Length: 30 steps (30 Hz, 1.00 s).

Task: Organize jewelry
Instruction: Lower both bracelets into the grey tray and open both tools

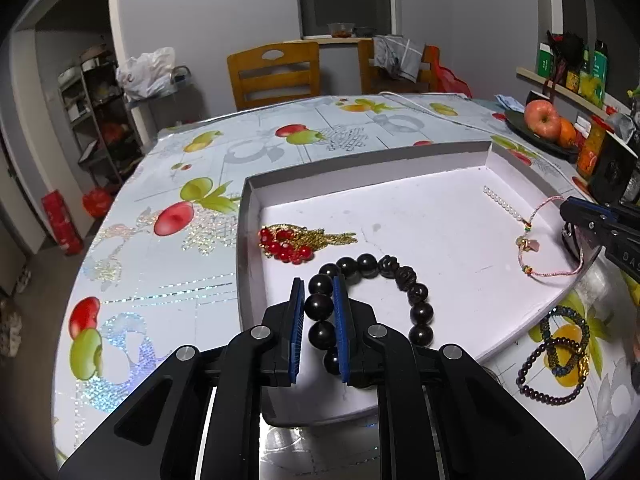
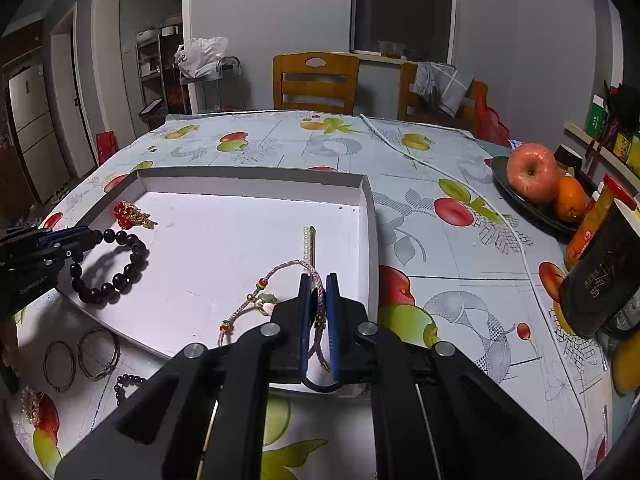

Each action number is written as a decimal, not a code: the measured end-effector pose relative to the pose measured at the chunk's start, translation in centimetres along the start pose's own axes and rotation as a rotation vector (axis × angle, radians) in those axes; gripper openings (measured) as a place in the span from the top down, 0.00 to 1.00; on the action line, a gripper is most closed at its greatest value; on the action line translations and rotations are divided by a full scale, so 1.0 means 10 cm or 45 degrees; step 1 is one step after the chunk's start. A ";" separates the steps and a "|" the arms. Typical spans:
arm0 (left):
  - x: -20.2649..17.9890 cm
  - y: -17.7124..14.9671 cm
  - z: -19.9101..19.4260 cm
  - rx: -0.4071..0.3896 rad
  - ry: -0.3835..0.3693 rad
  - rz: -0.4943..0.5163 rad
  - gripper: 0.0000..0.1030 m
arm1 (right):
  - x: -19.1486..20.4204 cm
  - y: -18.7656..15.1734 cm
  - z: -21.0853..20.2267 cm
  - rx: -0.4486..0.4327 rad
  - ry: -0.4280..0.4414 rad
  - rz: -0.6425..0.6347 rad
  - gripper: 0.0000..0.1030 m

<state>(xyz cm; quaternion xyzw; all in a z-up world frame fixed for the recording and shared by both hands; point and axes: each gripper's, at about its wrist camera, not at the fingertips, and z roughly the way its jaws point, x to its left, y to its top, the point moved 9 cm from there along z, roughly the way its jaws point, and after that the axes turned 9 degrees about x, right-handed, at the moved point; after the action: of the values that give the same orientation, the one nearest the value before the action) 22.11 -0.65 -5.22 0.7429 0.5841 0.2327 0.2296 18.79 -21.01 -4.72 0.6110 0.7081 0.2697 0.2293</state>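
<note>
A shallow white tray lies on the fruit-print table. My left gripper is shut on a dark bead bracelet over the tray's left side. My right gripper is shut on a pink braided cord bracelet at the tray's right side. A red bead and gold chain piece and a pearl strand lie in the tray.
Loose bracelets lie on the table in front of the tray: dark bead ones, thin bangles and a bead string. A fruit plate, jars and a white cable are on the right. Chairs stand behind.
</note>
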 end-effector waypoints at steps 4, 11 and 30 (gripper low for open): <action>0.00 -0.01 0.01 0.010 -0.013 -0.004 0.81 | -0.02 0.00 0.02 0.008 0.004 0.006 0.94; -0.08 0.00 -0.03 -0.012 -0.006 0.037 0.73 | -0.02 0.01 0.01 0.003 0.000 0.000 0.85; -0.13 0.04 -0.15 -0.097 0.039 0.079 0.39 | -0.16 0.17 -0.32 -0.202 -0.021 0.080 0.07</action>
<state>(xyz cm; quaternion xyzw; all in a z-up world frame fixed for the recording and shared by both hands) 21.21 -1.85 -3.89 0.7479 0.5549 0.2730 0.2414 18.19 -22.74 -1.25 0.6151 0.6629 0.3270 0.2744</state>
